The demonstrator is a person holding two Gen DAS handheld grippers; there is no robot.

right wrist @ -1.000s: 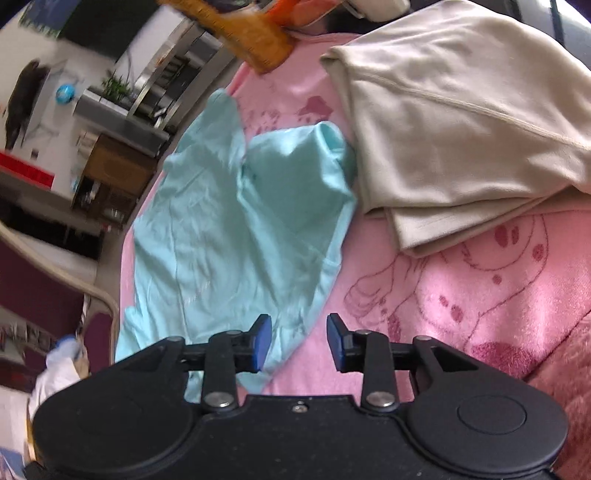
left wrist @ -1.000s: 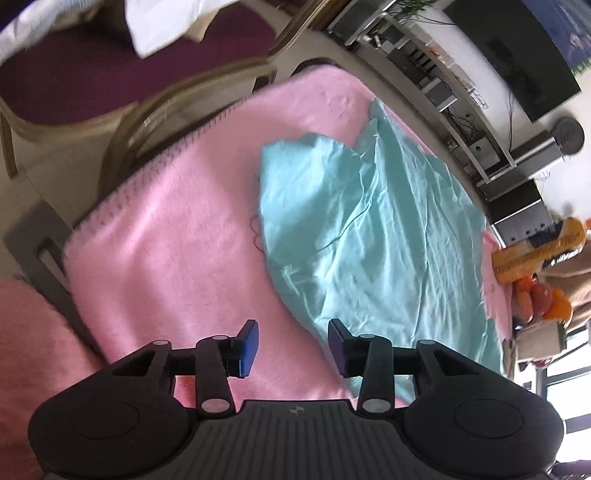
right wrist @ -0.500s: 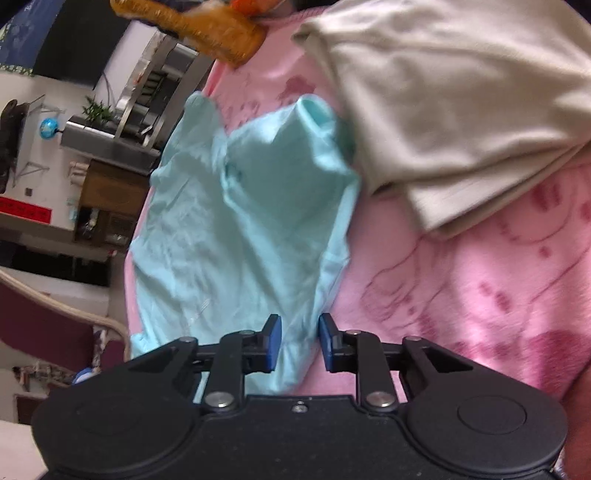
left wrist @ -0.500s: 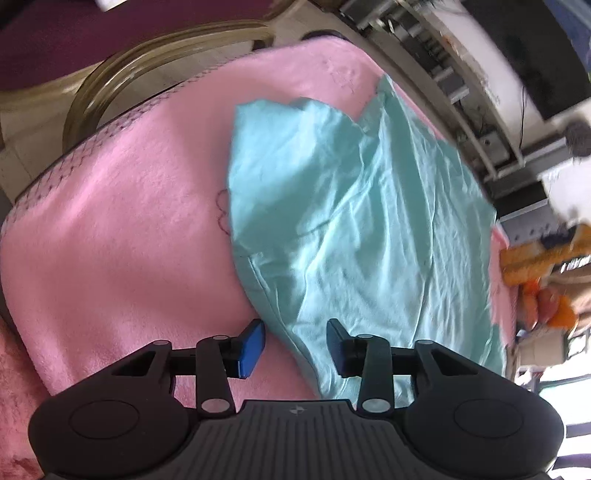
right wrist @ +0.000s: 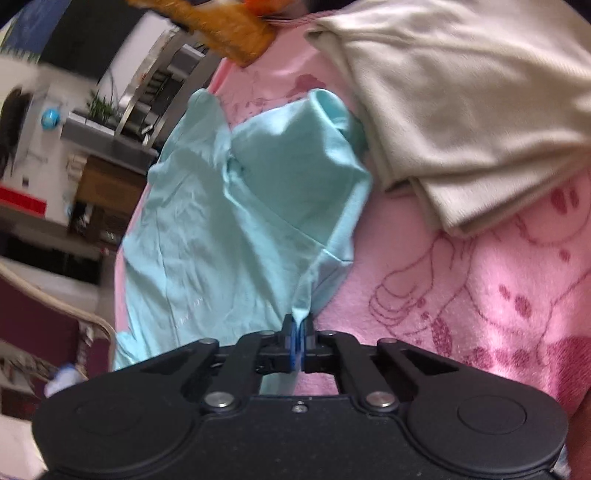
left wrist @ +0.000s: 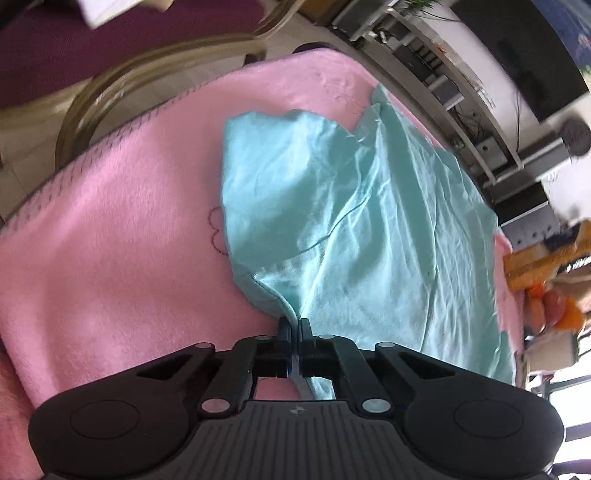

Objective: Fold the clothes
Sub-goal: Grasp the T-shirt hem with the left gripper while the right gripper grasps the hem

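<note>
A light turquoise shirt (left wrist: 362, 221) lies crumpled on a pink blanket (left wrist: 110, 240). My left gripper (left wrist: 294, 326) is shut on the shirt's near edge, and the cloth rises in a small peak to the pads. In the right wrist view the same shirt (right wrist: 229, 221) spreads ahead and to the left. My right gripper (right wrist: 298, 325) is shut on another near edge of it, with a ridge of cloth pulled up between the pads.
A folded beige garment (right wrist: 461, 103) lies on the pink blanket (right wrist: 480, 295) just right of the shirt. An orange plush toy (right wrist: 221, 26) sits at the far end. A chair frame (left wrist: 147, 74) and shelves (left wrist: 461, 110) stand beyond the blanket's edge.
Both grippers were open a second ago. Both moved forward onto the shirt's near edges and shut on the cloth, which now peaks up at each pair of pads.
</note>
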